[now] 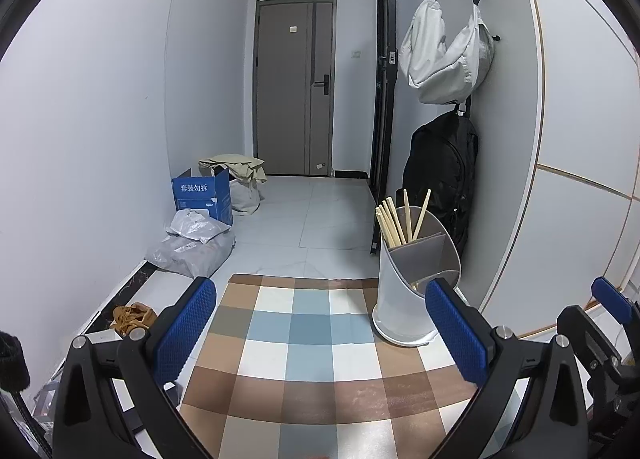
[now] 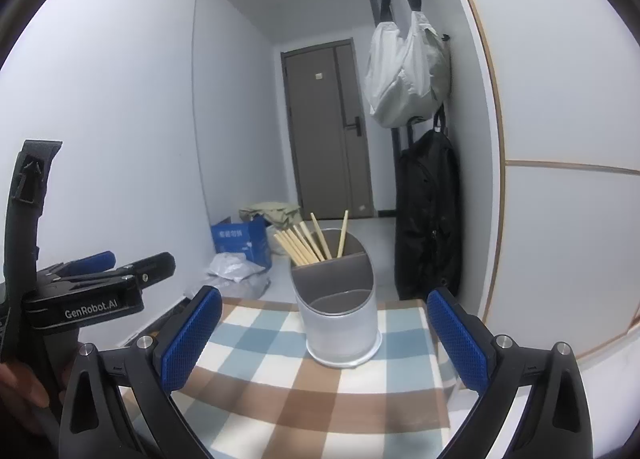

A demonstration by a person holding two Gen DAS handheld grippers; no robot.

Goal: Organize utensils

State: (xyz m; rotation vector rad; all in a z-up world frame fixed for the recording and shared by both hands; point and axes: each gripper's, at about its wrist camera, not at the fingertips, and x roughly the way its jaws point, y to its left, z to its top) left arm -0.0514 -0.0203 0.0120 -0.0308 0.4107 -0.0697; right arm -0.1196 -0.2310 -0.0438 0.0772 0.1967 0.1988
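Observation:
A white utensil holder (image 1: 404,299) (image 2: 340,323) with grey inner dividers stands on the checked cloth (image 1: 304,359) (image 2: 288,387). Several wooden chopsticks (image 1: 394,221) (image 2: 306,243) lean in its rear compartment; the front compartment shows nothing inside. My left gripper (image 1: 320,333) is open above the cloth with the holder just inside its right finger, nothing between the pads. My right gripper (image 2: 326,337) is open too, with the holder standing ahead between its blue pads, untouched. The left gripper's body (image 2: 84,299) shows at the left of the right wrist view, held by a hand (image 2: 20,391).
A white wall panel (image 1: 580,139) rises right beside the holder. A black backpack (image 1: 440,179) and a pale bag (image 1: 448,55) hang behind it. On the floor lie a blue box (image 1: 204,195), plastic bags (image 1: 192,247) and a brown cloth (image 1: 132,317). A closed door (image 1: 294,87) ends the corridor.

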